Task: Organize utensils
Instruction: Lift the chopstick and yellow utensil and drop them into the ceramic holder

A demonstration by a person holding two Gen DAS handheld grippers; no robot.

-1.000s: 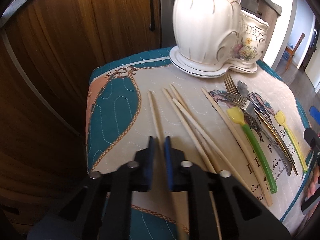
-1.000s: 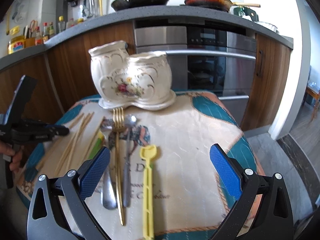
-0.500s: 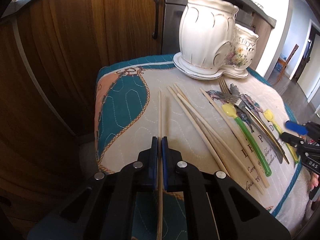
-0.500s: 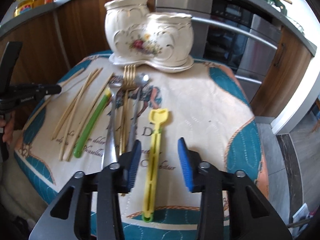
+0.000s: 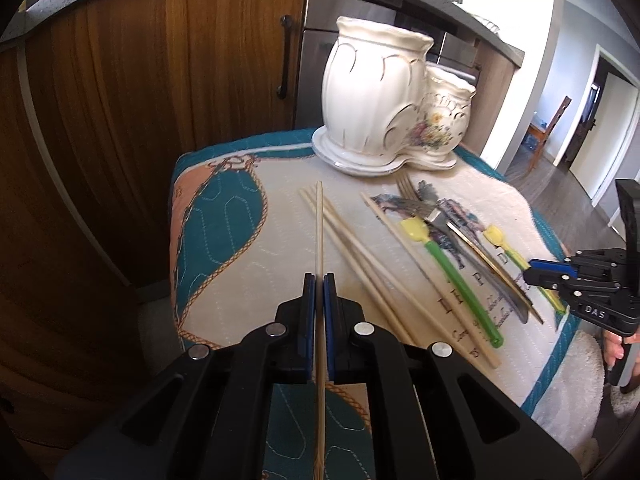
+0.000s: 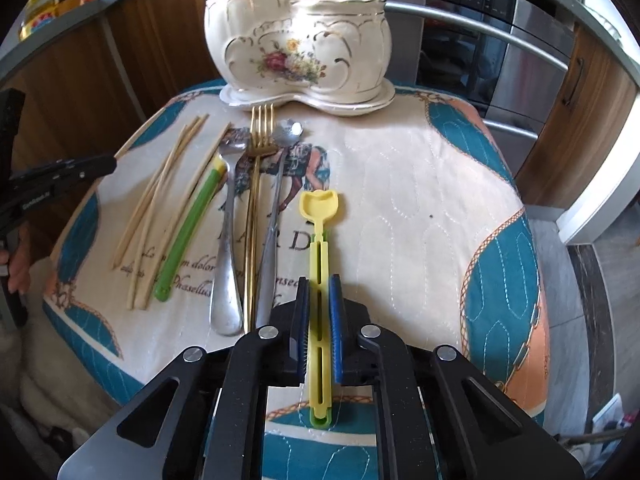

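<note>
My left gripper (image 5: 319,280) is shut on a single wooden chopstick (image 5: 319,232), held off the cloth and pointing toward the white ceramic double holder (image 5: 372,96) at the back. In the right wrist view my right gripper (image 6: 320,280) is closing, its blue pads on either side of the handle of a yellow plastic utensil (image 6: 319,208) that lies on the cloth. The holder (image 6: 296,48) stands beyond it. The left gripper (image 6: 112,162) shows at the left edge, and the right gripper (image 5: 536,270) at the right edge of the left wrist view.
Several loose chopsticks (image 6: 160,196), a green-handled utensil (image 6: 188,232), a silver spoon (image 6: 228,240), a gold fork (image 6: 256,184) and another silver utensil (image 6: 276,208) lie side by side on the quilted cloth (image 6: 440,200). Wooden cabinets (image 5: 120,120) and an oven (image 6: 480,40) stand behind.
The left gripper has lifted the chopstick off the cloth and swung it straight. The right gripper has tipped down over the yellow utensil and its wide-open jaws have closed in on the handle.
</note>
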